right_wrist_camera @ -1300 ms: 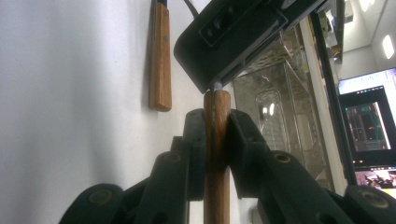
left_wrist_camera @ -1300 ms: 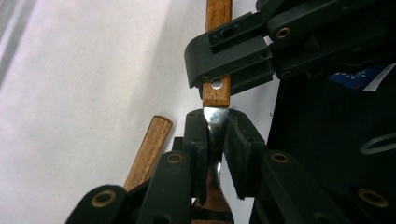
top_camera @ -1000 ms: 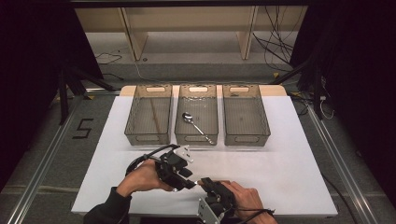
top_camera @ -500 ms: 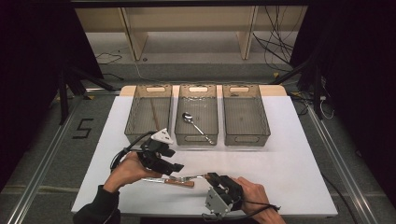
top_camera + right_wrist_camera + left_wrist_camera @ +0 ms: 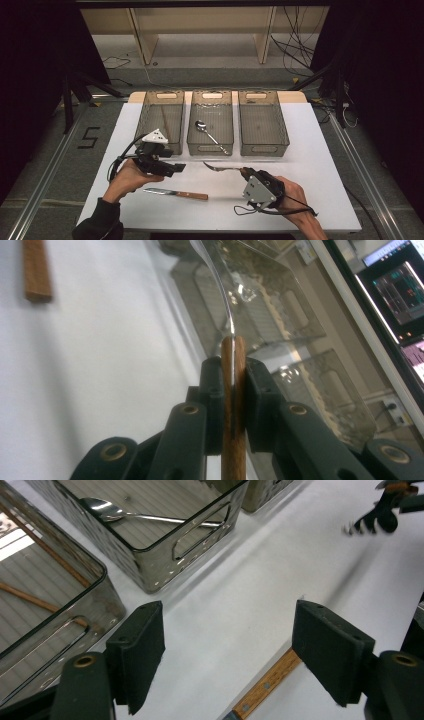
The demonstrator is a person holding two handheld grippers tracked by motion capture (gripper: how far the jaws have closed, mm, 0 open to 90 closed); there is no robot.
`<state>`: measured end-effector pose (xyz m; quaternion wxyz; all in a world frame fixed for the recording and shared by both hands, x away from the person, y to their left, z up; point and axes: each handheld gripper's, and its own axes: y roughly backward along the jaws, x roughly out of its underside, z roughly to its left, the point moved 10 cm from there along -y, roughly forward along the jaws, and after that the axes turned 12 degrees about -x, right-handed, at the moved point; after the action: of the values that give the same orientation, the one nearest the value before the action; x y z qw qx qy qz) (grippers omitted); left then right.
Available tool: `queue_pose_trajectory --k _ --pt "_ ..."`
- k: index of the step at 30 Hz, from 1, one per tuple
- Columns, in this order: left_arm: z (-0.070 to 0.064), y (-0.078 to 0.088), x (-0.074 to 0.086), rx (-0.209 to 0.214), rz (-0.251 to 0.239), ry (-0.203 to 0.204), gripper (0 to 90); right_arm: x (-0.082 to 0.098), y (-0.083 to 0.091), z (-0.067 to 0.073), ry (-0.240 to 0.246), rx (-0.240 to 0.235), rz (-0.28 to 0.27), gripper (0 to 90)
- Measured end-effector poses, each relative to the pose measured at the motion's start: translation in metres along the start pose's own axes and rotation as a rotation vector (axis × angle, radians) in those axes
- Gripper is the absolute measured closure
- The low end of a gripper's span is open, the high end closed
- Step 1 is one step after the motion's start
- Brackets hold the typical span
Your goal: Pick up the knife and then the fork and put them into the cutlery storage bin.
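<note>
White table (image 5: 310,165), three bins (image 5: 212,125), knife (image 5: 176,193)

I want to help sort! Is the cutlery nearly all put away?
About halfway. The spoon lies in the middle bin. The right gripper holds the fork. The knife waits on the table; the left gripper is open.

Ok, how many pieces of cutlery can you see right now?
3, perhaps more hidden. A spoon lies in the middle bin, a wooden-handled knife lies on the table, and a fork is clamped in the right hand-held gripper.
</note>
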<state>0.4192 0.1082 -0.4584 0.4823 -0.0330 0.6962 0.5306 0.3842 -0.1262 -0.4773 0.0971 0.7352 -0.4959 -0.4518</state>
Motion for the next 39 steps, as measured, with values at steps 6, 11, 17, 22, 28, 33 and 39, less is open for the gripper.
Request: queue_pose_trajectory --k 6,11,17,22,28,33,39 --pt "-0.003 -0.003 0.005 -0.007 -0.01 -0.021 26.7 0.008 0.002 -0.017 -0.078 0.019 0.008 80.9" --pt "-0.009 -0.005 0.01 -0.001 -0.018 -0.055 25.3 0.015 0.001 -0.042 -0.258 0.011 -0.015 80.9" --pt "-0.013 -0.004 0.015 0.003 -0.049 -0.069 23.0 0.018 -0.004 -0.076 -0.496 -0.023 -0.069 80.8" --pt "-0.017 -0.008 0.022 0.003 -0.051 -0.1 20.4 0.021 -0.012 -0.103 -0.662 -0.04 -0.083 80.8" --pt "-0.021 -0.013 0.027 0.003 -0.077 -0.101 18.8 0.029 -0.027 -0.134 -0.774 -0.019 -0.059 80.8" --pt "-0.023 -0.016 0.031 0.007 -0.107 -0.083 18.7 0.036 -0.042 -0.149 -0.829 -0.011 -0.032 80.8" --pt "-0.022 -0.018 0.033 0.001 -0.136 -0.06 18.6 0.045 -0.062 -0.161 -0.878 0.007 0.024 80.7"
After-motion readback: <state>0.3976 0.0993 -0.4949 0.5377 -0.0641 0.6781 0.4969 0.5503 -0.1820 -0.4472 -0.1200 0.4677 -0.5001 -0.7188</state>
